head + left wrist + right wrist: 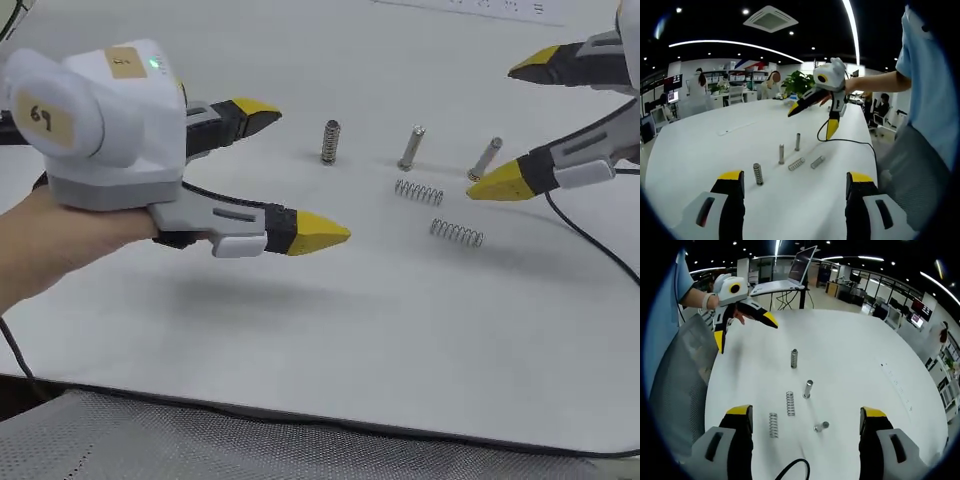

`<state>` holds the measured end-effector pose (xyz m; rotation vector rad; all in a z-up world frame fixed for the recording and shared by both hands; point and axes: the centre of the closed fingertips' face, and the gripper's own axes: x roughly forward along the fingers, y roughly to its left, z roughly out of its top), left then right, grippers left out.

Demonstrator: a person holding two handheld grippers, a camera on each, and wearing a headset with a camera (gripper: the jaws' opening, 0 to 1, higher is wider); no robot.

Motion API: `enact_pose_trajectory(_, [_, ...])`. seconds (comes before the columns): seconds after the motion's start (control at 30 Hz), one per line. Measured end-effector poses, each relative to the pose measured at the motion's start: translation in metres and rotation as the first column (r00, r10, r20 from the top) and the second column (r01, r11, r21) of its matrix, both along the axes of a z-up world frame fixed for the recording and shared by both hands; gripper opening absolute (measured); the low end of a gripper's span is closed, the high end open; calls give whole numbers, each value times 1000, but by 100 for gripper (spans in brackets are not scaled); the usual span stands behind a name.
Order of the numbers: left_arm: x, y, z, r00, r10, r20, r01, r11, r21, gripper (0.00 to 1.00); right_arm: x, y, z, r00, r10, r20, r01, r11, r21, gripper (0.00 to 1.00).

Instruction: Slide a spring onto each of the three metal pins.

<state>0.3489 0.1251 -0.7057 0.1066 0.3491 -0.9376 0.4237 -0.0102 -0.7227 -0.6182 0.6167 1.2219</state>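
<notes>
**Head view.** Closest in, at 9 o'clock, a hand (45,245) cups the body of the left tool (300,172) from underneath. The tool is level above the worktop (350,330), and its jaws point toward 3 o'clock, spread wide with nothing between them. The right tool (500,128) enters from 2 o'clock with its jaws aimed toward 9 o'clock, equally wide and empty. A cable (590,240) trails from it toward 4 o'clock.

Between the two tools three pins stand in a row. The sprung pin (330,142) already carries a spring, the middle pin (412,148) is bare, and the third pin (485,158) is bare too. The third pin leans and sits just beside the right tool's lower tip. One loose spring (418,192) lies at 6 o'clock of the middle pin, and a second loose spring (456,233) lies nearer the camera.

**Left gripper view.** Its own yellow-tipped jaws stand far apart and empty. The pins and springs lie ahead at 12 o'clock, and the right tool hangs above them.

**Right gripper view.** Its jaws gape, holding nothing. The third pin is nearest, between the jaws, and the left tool hovers at 11 o'clock.
</notes>
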Motion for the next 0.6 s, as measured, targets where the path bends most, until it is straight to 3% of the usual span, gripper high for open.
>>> enact_pose_trajectory(0.3, [0, -11, -1, 1000, -29, 0, 29, 1000, 7, 79, -22, -26, 2, 996, -86, -4, 86, 996, 23, 87])
enact_pose_trajectory(0.53, [2, -19, -1, 999, -50, -4, 50, 999, 12, 79, -28, -50, 4, 986, -166, -4, 165, 985, 58, 87])
enact_pose_trajectory(0.6, [2, -21, -2, 998, -59, -6, 59, 998, 14, 79, -32, -54, 5, 980, -198, -24, 200, 976, 84, 87])
